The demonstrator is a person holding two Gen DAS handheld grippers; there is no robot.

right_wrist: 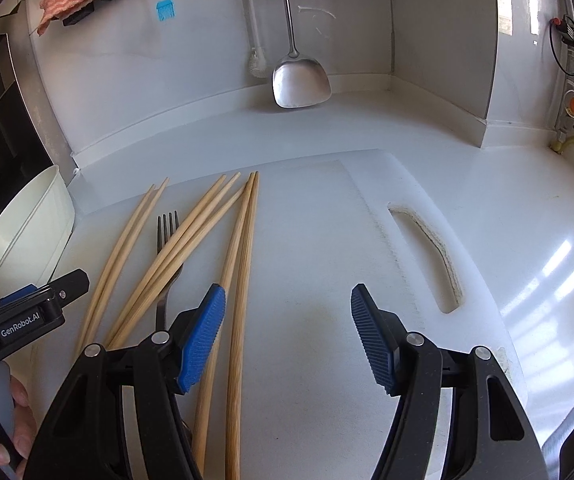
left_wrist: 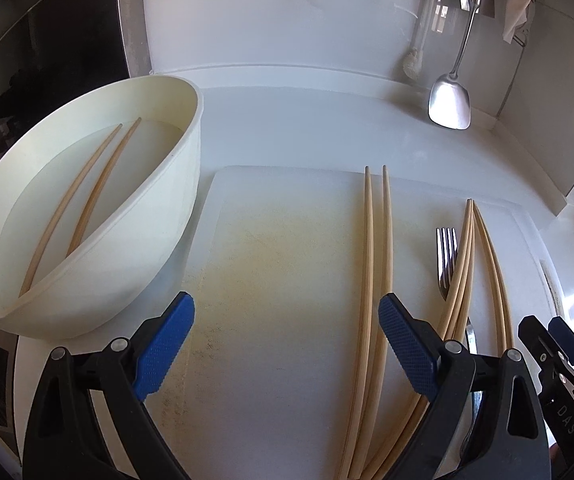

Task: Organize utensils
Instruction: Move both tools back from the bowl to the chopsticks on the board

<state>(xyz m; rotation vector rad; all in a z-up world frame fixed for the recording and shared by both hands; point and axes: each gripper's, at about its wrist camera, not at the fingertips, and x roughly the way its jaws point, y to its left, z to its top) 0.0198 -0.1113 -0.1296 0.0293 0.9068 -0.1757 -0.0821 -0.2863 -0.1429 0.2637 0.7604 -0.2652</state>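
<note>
Two chopsticks (left_wrist: 79, 196) already lay in the white bowl (left_wrist: 159, 216) at the far left, so the sorting looked partly done — the rest of the utensils were still out on the cutting board (left_wrist: 279, 264) on the counter (left_wrist: 327, 128). In the left wrist view a pair (left_wrist: 375, 240) lay straight down the board, and to its right a bundle of sticks (left_wrist: 463, 264) crossed over a fork (left_wrist: 447, 252).

Both grippers hovered low over the board, pointed downward, neither touching anything. The left gripper (left_wrist: 287, 344) stood wide open and empty, its right pad just beside the near ends of the straight pair. The right gripper (right_wrist: 287, 340) was also open with nothing between its pads — its left pad sat over the rightmost sticks (right_wrist: 243, 264), bare board beneath the gap.

By my reading the step in hand was choosing the next pick. That move would call for shifting a gripper sideways to straddle a pair, lowering to the board, then closing on thin round sticks that may roll.
</note>
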